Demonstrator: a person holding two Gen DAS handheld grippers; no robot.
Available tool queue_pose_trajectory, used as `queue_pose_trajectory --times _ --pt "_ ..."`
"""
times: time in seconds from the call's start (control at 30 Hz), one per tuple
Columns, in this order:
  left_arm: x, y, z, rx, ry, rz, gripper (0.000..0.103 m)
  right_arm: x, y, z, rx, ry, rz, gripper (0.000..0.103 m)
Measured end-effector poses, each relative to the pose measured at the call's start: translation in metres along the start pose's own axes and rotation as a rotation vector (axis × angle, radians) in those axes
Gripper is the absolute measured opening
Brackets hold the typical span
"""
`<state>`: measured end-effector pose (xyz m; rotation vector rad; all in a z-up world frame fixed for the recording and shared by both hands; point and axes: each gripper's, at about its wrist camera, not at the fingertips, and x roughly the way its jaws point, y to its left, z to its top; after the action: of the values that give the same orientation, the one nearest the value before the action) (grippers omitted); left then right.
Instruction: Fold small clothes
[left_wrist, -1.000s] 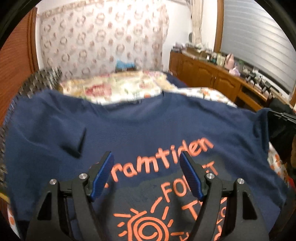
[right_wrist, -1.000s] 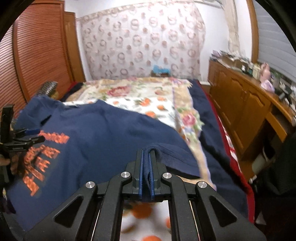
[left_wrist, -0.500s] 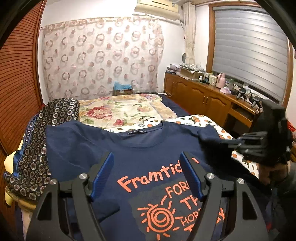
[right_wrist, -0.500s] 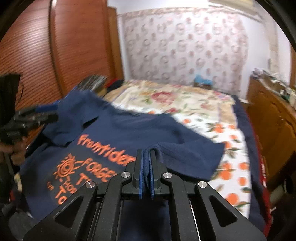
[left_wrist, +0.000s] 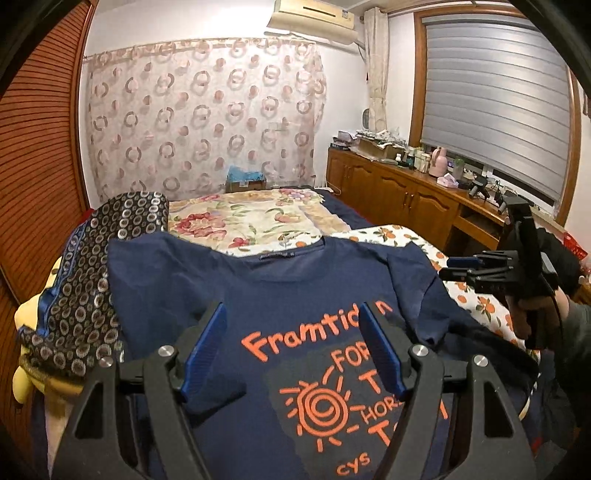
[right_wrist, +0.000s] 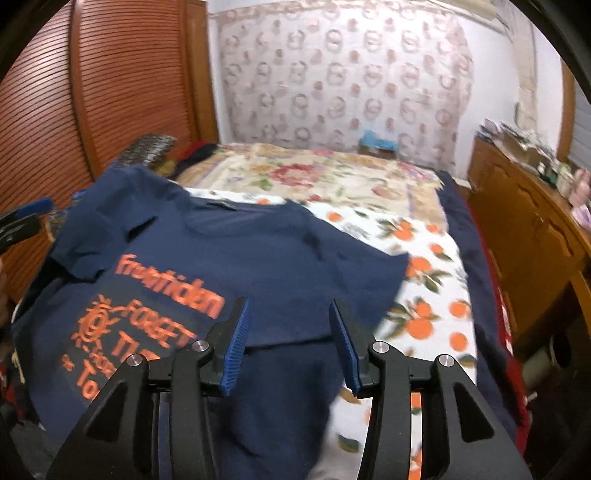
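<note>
A navy T-shirt (left_wrist: 295, 288) with an orange sun and lettering lies face up on the bed, collar toward the far end. My left gripper (left_wrist: 291, 314) hovers over its chest print, open, with nothing between the blue pads. In the right wrist view the same T-shirt (right_wrist: 258, 258) lies below my right gripper (right_wrist: 289, 306). Its jaws are opening and no cloth is pinched between them. The shirt's sleeve (right_wrist: 362, 273) lies spread on the sheet just ahead. The right gripper (left_wrist: 480, 269) also shows at the right, held by a gloved hand.
A dark ring-patterned cloth (left_wrist: 85, 280) is heaped on the bed's left side. A floral bedspread (left_wrist: 251, 218) and an orange-print sheet (right_wrist: 424, 295) cover the bed. A slatted wooden wardrobe (right_wrist: 92, 92) stands on the left. A cluttered wooden cabinet (left_wrist: 406, 195) lines the right.
My right gripper swung left with the sleeve clamped, then let go as its jaws parted. My left gripper drew back and rose, staying open.
</note>
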<state>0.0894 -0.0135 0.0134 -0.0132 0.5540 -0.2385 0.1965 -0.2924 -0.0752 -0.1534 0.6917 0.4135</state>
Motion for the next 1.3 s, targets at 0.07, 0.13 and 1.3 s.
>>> queue_pose_trajectory --times 0.07,0.13,1.3 --pt "-0.001 0.002 -0.004 -0.007 0.007 0.004 0.074 0.006 -0.009 -0.004 0.017 0.028 -0.016 0.044" --pt "0.000 0.003 -0.007 -0.011 0.014 0.007 0.074 0.012 -0.015 -0.008 0.036 0.046 -0.023 0.044" --pt "0.010 0.044 -0.017 -0.047 0.059 0.071 0.074 0.057 0.020 0.049 -0.082 0.042 0.125 0.002"
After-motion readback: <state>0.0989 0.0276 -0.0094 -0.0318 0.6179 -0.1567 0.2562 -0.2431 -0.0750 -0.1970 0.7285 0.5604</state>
